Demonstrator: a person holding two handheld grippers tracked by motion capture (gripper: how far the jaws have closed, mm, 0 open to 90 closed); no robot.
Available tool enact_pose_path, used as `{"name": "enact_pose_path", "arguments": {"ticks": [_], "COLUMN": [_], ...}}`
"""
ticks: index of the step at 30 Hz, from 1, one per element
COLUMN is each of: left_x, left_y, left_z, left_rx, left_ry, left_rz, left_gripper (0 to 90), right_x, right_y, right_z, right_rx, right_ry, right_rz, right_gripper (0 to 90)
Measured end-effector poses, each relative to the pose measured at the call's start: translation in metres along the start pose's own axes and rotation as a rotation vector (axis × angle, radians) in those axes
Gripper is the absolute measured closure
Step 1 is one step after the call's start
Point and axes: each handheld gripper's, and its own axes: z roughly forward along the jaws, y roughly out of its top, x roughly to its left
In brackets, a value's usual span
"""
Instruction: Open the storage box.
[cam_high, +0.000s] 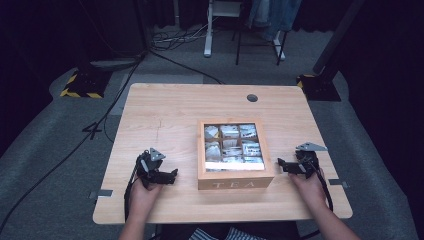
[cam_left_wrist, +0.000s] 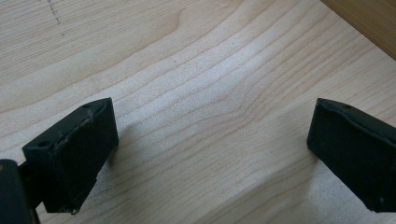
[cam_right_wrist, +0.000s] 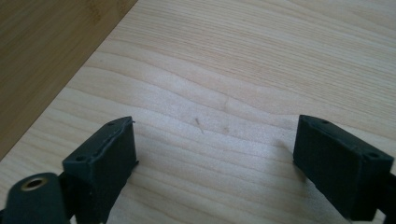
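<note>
On the table sits a wooden box marked "TEA", sachets under its clear lid. Flanking it, left gripper and right gripper gape wide, holding nothing.

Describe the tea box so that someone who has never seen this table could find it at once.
On the pale wooden table, look near the front edge, between the left gripper and the right gripper. The tea box is square and wooden, its glass lid shows nine compartments, and its front reads TEA.
</note>
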Motion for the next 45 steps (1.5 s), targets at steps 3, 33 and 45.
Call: {"name": "enact_pose_path", "arguments": {"ticks": [3,33,45], "left_x": [-0.001,-0.001,-0.001], "left_y": [0.0,0.001,0.001], "left_z": [0.0,0.001,0.001], "left_rx": [-0.001,0.0,-0.001], "left_ry": [0.001,0.004,0.004], "left_rz": [-0.006,-0.011,-0.01], "left_gripper": [2.6,2.4,2.5], "right_x": [-0.003,-0.006,0.015], "right_y": [-0.001,0.015,-0.007], "right_z": [-0.003,-0.058,-0.105], "right_rx": [-0.006,-0.001,-0.08], "right_ry": [0.018,0.227,0.256], "right_rz": [-0.013,0.049,-0.067], "right_gripper": [22.6,53.5,53.3]}}
